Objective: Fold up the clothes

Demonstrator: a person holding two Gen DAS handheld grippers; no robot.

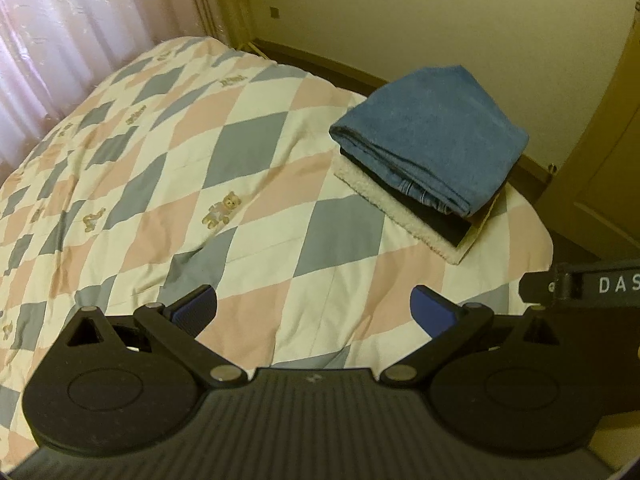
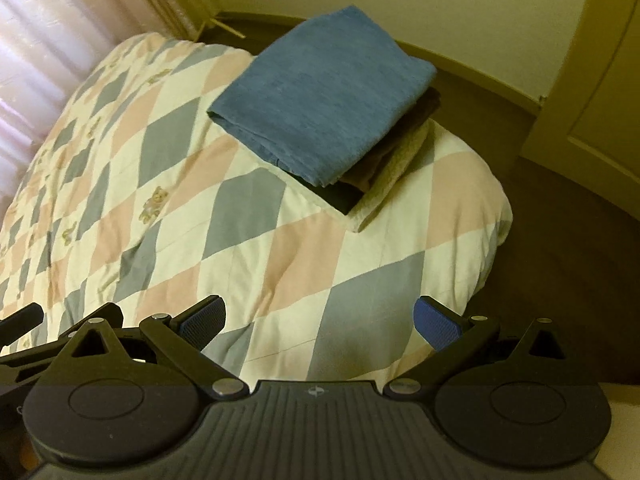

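Observation:
A stack of folded clothes lies near the far right corner of the bed: a blue folded garment (image 1: 436, 132) on top, a dark one (image 1: 436, 216) under it, a cream fleecy one (image 1: 384, 196) at the bottom. The stack also shows in the right wrist view, blue garment (image 2: 324, 96) on top. My left gripper (image 1: 314, 310) is open and empty, above the quilt, short of the stack. My right gripper (image 2: 320, 322) is open and empty, also above the quilt in front of the stack.
The bed carries a quilt (image 1: 192, 168) of pink, grey-blue and cream diamonds with small teddy bears. Curtains (image 1: 60, 40) hang at the far left. A wall and dark floor (image 2: 560, 216) lie beyond the bed, a door (image 2: 600, 100) at the right.

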